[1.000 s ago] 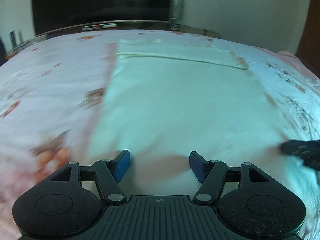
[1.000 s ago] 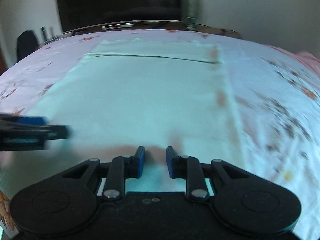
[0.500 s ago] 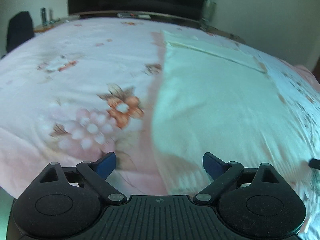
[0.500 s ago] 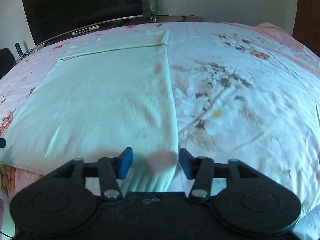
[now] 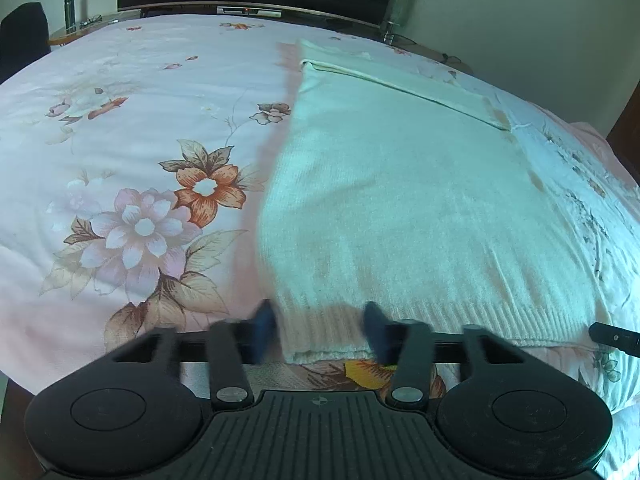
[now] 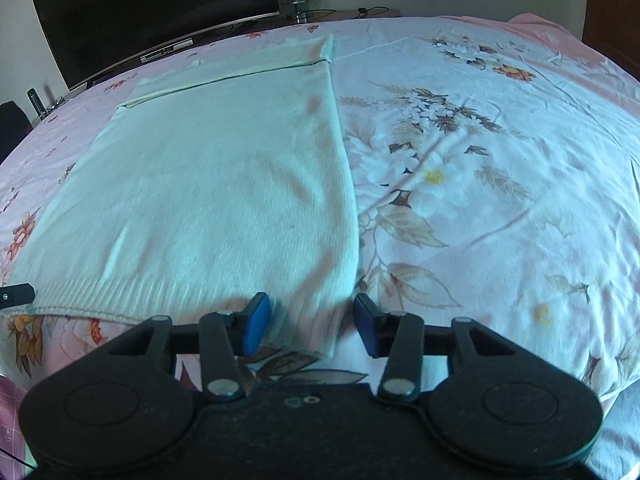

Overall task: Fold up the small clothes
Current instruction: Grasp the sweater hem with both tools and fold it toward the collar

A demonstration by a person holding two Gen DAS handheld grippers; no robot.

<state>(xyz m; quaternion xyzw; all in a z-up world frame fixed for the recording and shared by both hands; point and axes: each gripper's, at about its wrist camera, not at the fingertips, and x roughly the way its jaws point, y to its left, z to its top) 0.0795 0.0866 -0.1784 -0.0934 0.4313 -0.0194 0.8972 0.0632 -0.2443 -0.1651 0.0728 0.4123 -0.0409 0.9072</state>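
A pale mint knitted garment [image 5: 408, 200] lies flat on the floral bed sheet, its ribbed hem nearest me and a folded band across its far end. My left gripper [image 5: 320, 330] is open, its jaws straddling the hem's near-left corner. My right gripper [image 6: 312, 326] is open, its jaws straddling the hem's near-right corner of the garment [image 6: 216, 184]. The right gripper's tip shows at the right edge of the left wrist view [image 5: 614, 338]; the left gripper's tip shows at the left edge of the right wrist view [image 6: 16, 296].
The bed sheet [image 5: 120, 128] spreads wide on both sides of the garment [image 6: 500, 160]. A dark TV screen [image 6: 152, 12] and a glass [image 5: 398, 8] stand on a low unit beyond the bed's far edge. A dark object [image 5: 22, 36] stands at far left.
Both grippers have moved apart from the middle of the garment to its near corners. The right gripper has opened wider; the left gripper's jaws have narrowed around the left corner.
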